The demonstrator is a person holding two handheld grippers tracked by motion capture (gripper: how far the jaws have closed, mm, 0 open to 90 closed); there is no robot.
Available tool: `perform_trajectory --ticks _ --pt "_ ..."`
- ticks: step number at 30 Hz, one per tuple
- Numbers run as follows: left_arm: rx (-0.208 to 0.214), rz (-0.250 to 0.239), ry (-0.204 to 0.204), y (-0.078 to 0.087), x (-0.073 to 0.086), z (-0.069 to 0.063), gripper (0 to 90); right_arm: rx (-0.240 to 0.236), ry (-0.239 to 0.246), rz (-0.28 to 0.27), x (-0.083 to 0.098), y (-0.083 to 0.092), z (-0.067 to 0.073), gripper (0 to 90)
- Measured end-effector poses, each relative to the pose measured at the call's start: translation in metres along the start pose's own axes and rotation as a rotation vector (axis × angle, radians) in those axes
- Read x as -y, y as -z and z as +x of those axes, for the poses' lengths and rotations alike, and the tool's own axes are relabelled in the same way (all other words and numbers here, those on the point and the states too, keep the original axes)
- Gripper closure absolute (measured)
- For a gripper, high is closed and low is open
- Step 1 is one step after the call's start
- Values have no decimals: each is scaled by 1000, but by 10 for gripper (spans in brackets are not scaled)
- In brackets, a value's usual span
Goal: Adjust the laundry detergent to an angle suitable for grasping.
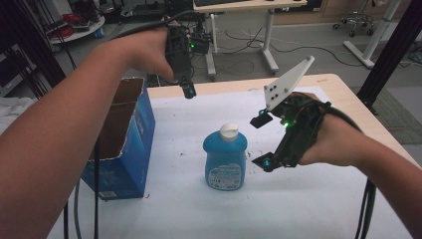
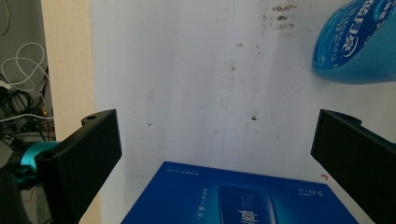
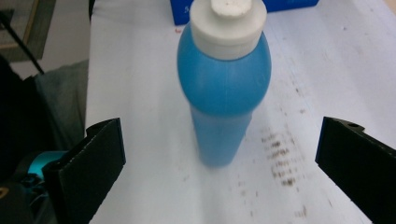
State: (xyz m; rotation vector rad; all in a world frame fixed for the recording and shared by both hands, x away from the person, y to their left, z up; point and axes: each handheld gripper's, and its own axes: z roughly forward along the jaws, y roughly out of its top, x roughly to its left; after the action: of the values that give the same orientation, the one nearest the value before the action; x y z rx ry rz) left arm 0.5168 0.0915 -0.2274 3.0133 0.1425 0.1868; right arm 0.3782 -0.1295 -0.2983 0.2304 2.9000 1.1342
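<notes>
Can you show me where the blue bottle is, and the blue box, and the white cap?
Blue bottle (image 1: 225, 167): high view, on its label.
Blue box (image 1: 141, 132): high view, on its blue side wall.
White cap (image 3: 228, 28): right gripper view, on the cap's side.

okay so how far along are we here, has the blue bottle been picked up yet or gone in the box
Nothing looks done yet: the blue bottle stands upright on the table, beside the open blue box, not in it. In hand: the right gripper is open and lined up on the bottle without touching it. The left gripper, also open, hovers above the box. If the box is the goal, grasping and moving remain.
</notes>
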Motion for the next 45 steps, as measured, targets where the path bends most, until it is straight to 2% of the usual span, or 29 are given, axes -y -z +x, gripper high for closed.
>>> perform_trajectory --ticks 5,7,14,18,25,45 --pt "7 -2 -2 -2 -4 -1 17 21 40 115 -13 25 8 7" --pt "10 -3 -8 -3 -6 -1 17 1 55 173 -21 34 12 7" --pt "29 -2 -18 -8 -16 -2 17 -33 86 396 -42 47 25 7" --pt "39 2 -26 -11 -21 -3 17 -42 96 481 -50 55 32 7" --pt "51 14 -31 -16 -27 -4 17 -41 122 537 -61 72 41 7" --pt "71 27 -24 -19 -39 -6 17 -48 121 630 -59 88 55 7"
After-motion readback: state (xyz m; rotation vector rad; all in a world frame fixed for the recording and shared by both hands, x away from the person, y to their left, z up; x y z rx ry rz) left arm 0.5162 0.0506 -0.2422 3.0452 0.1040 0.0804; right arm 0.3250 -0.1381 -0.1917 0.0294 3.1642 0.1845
